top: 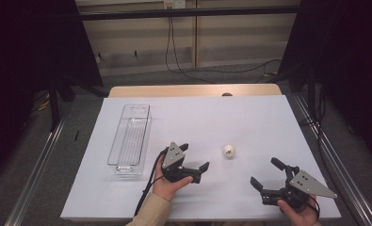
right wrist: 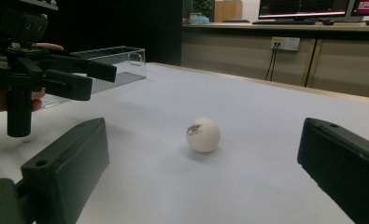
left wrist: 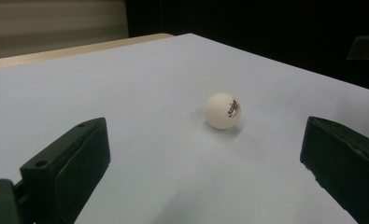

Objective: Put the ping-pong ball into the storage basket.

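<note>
Two tongs: I hold one in each hand at the near edge of the tabletop, which is covered in white.
Ball: a white table-tennis ball with small printed lettering rests on the tabletop, between the two tongs and a little farther away than both, touching neither.
Left tongs: the left tongs sit just left of the ball, jaws spread wide and holding nothing. In the left gripper view the ball lies ahead, between the two black jaws.
Right tongs: the right tongs are near and to the right of the ball, jaws also spread wide and holding nothing. In the right gripper view the ball lies ahead between the jaws, with the left tongs farther off at the left.
Clear bin: a long see-through plastic bin lies on the left part of the tabletop, well apart from the ball.
</note>
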Available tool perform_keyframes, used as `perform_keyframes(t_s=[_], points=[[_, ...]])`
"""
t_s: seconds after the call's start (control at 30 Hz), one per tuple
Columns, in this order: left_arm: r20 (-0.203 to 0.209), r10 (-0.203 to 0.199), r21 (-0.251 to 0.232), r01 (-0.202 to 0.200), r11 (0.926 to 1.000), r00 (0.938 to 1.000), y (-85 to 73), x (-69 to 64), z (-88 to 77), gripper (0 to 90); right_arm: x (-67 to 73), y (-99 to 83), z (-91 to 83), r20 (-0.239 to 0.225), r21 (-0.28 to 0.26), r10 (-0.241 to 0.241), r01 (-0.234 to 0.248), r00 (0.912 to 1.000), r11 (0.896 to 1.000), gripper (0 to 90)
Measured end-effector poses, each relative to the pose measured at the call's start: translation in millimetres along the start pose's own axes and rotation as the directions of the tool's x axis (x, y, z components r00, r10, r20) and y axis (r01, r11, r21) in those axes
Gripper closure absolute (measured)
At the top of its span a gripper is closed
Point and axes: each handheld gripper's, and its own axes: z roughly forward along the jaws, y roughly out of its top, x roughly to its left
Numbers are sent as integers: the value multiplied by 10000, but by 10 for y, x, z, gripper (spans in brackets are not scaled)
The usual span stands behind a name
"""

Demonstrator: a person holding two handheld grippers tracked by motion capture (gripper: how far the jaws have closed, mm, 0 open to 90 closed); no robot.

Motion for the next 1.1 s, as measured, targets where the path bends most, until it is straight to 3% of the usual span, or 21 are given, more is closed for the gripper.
perform_keyframes(t_s=[0.27,0.3,0.47,0.57,0.73,0.87,1.1], points=[[4,-59,81,59,10000,10000,29,-23,69,19,0,0,0,-6,-1,0,0,10000,10000,16],[-4,100,194,-100,9998,10000,35,-17,72,19,0,0,0,-6,-1,0,0,10000,10000,16],[22,-123,149,123,9998,9999,51,-42,124,20,-2,-1,1,7,-2,-12,12,10000,10000,17],[-25,59,333,-58,9994,10000,60,-35,141,20,-2,-1,2,7,-3,-20,20,10000,10000,16],[36,-172,344,171,9993,9998,68,-66,187,21,-1,0,-1,-25,11,20,-20,10000,10000,16],[49,-15,560,12,9984,10000,83,-66,199,21,-1,-1,-1,-24,13,15,-14,10000,10000,17],[93,-71,560,66,9984,9999,96,-69,245,21,-1,-1,1,2,25,17,-17,10000,10000,17]])
